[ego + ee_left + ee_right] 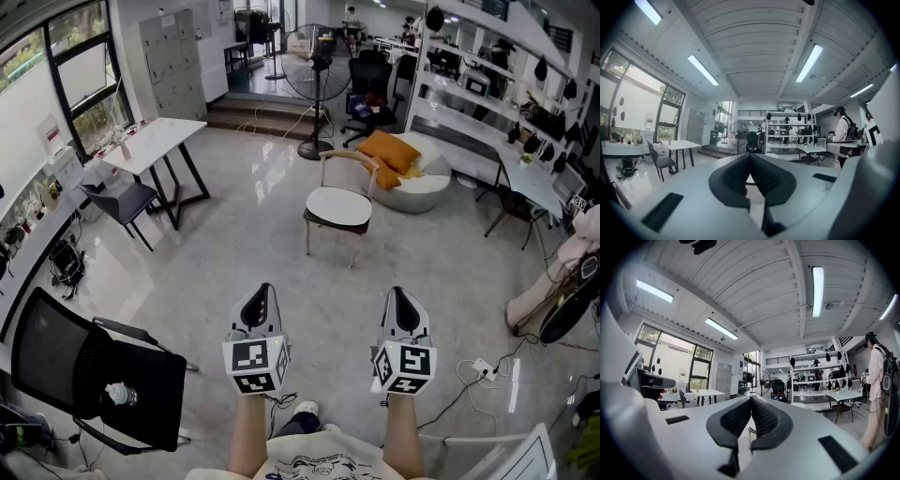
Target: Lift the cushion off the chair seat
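Observation:
A round white cushion (339, 207) lies on the seat of a wooden armchair (349, 158) in the middle of the floor, well ahead of me in the head view. My left gripper (263, 289) and right gripper (398, 292) are held side by side near my body, pointing towards the chair and far short of it. Both are shut with nothing between their jaws. In the left gripper view the left gripper (750, 155) has its dark pads pressed together. The right gripper (751, 399) looks the same in its own view.
Behind the chair sit a white beanbag (424, 190) with orange pillows (389, 152) and a standing fan (318, 77). A white table (156, 140) and grey chair (123, 200) stand left. A black office chair (94, 375) is near left. Cables and a power strip (483, 367) lie right.

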Tool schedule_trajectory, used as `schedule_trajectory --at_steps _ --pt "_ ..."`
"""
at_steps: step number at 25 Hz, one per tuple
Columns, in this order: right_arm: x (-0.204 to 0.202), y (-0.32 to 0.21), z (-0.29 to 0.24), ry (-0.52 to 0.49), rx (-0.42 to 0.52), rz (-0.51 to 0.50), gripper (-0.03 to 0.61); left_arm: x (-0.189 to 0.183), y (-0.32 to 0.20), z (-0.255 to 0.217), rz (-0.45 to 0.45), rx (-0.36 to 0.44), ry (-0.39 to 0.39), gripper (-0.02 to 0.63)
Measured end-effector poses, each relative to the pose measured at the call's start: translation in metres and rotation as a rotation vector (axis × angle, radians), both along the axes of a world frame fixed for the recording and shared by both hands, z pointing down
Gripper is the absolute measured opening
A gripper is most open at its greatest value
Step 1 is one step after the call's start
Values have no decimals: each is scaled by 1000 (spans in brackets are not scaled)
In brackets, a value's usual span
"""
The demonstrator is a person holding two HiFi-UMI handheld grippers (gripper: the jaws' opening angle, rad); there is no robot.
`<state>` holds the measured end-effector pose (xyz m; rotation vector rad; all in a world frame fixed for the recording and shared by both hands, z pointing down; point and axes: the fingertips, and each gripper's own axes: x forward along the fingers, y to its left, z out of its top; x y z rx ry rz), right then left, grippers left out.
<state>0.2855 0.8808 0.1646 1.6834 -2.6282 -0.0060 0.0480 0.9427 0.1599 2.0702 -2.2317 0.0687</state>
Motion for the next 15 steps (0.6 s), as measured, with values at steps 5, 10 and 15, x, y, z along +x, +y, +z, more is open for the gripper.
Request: schedule_trajectory --at_steps 5,10,15 --pt "-1 2 0 -3 -3 0 14 0 1 0 2 -2 1 14" --pt "-3 -1 0 -4 -2 0 14 -2 -2 3 4 -7 6 14" --pt "-7 -7 4 1 -9 0 14 -8 -7 5 2 -9 15 14"
